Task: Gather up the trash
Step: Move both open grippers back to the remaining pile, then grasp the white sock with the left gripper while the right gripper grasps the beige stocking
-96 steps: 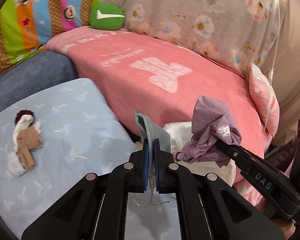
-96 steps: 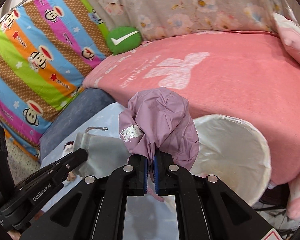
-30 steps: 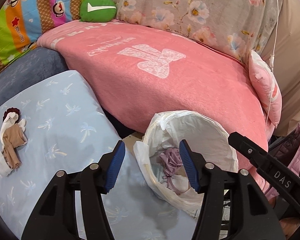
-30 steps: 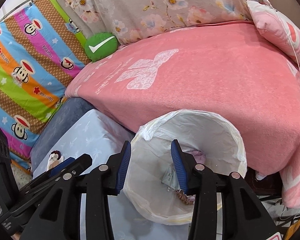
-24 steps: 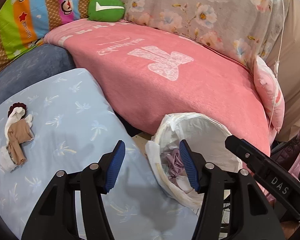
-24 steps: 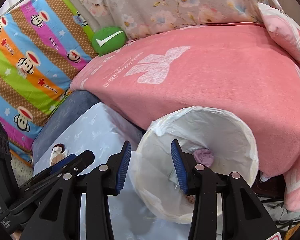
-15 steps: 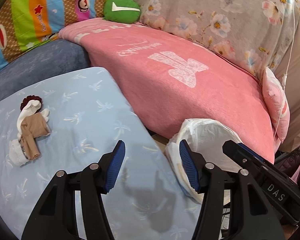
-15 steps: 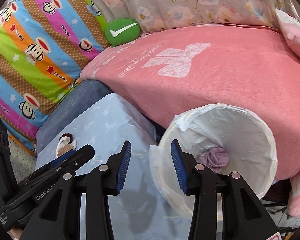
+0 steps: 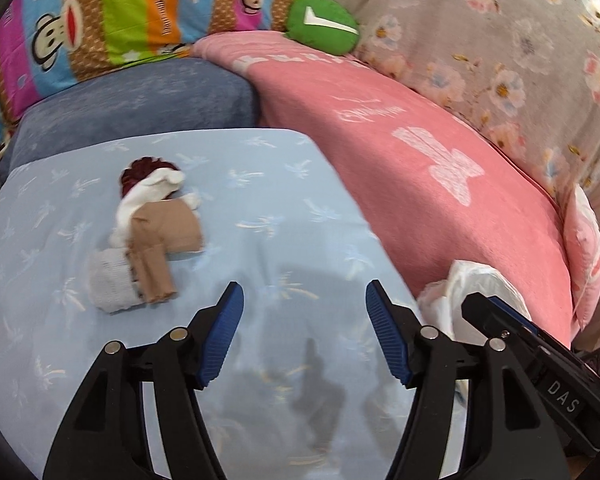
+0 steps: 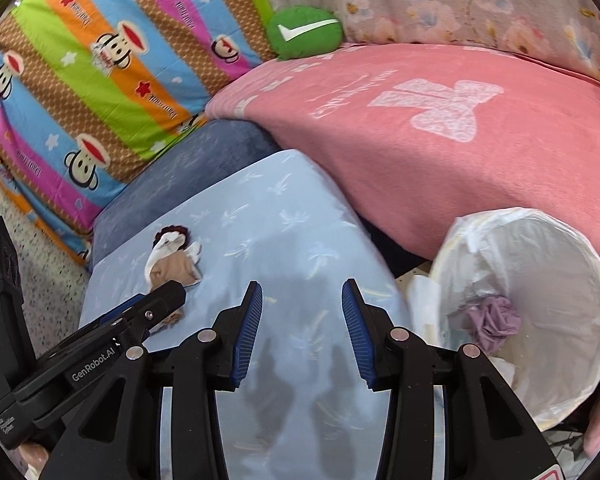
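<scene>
A bundle of socks (image 9: 148, 240), tan, white and dark red, lies on the light blue table cover (image 9: 260, 208); it also shows in the right wrist view (image 10: 172, 264). My left gripper (image 9: 304, 328) is open and empty, above the cover, right of the bundle. My right gripper (image 10: 302, 324) is open and empty over the cover. A white-lined trash bin (image 10: 580, 280) stands right of the table, with a crumpled purple cloth (image 10: 494, 320) inside. In the left wrist view only the bin's liner (image 9: 476, 284) shows.
A pink blanket (image 9: 440, 160) covers the sofa behind the table and bin. A blue cushion (image 9: 132, 100), a striped monkey-print blanket (image 10: 80, 60) and a green round pillow (image 9: 324, 24) lie at the back left. A pink pillow (image 9: 584, 248) sits at the far right.
Both grippers, earlier shut on a grey and a purple cloth, let them go into the bin. Both have since swung left, away from the bin and toward the sock bundle.
</scene>
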`<state>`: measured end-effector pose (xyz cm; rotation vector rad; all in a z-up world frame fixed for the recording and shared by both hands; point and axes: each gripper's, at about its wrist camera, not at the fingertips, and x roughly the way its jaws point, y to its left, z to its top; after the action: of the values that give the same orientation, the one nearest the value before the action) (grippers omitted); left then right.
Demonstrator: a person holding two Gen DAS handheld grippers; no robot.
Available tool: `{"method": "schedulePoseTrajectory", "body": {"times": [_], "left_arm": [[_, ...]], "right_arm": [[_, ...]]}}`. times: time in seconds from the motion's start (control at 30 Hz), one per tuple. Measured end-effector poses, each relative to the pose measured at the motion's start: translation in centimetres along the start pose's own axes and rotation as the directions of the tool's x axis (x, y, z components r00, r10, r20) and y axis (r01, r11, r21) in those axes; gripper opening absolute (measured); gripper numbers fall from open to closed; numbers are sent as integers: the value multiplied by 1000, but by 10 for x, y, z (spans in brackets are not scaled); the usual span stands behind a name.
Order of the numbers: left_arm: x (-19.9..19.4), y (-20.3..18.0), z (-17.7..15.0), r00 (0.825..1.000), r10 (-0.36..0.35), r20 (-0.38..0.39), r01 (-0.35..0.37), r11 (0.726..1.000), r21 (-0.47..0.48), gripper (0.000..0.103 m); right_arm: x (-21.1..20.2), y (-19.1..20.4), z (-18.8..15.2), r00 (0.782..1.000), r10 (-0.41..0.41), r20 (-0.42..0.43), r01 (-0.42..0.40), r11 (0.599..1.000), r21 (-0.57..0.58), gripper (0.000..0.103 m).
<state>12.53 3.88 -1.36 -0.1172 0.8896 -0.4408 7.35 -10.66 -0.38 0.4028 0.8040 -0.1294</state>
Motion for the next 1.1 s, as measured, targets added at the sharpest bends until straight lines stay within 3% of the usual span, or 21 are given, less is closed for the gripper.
{"method": "schedulePoseTrajectory", "body": {"times": [0.33, 0.6, 0.8, 0.97, 1.1], "left_arm": [[-1, 79, 0, 994, 106, -17, -107, 988, -108, 65], [13, 129, 2, 987, 145, -65, -154, 974, -166, 70], [35, 157, 5, 984, 130, -120, -153, 966, -210, 71], [46, 172, 6, 988, 63, -144, -100, 958, -270, 70], [49, 181, 6, 988, 4, -153, -51, 949, -310, 57]], "right_arm": [[50, 61, -8, 996, 46, -81, -52, 996, -77, 41], [99, 109, -16, 984, 77, -158, -99, 986, -134, 41], [136, 133, -18, 973, 91, -212, -128, 978, -166, 41], [160, 148, -18, 964, 99, -246, -147, 972, -183, 41], [175, 156, -19, 958, 107, -266, -160, 969, -187, 41]]}}
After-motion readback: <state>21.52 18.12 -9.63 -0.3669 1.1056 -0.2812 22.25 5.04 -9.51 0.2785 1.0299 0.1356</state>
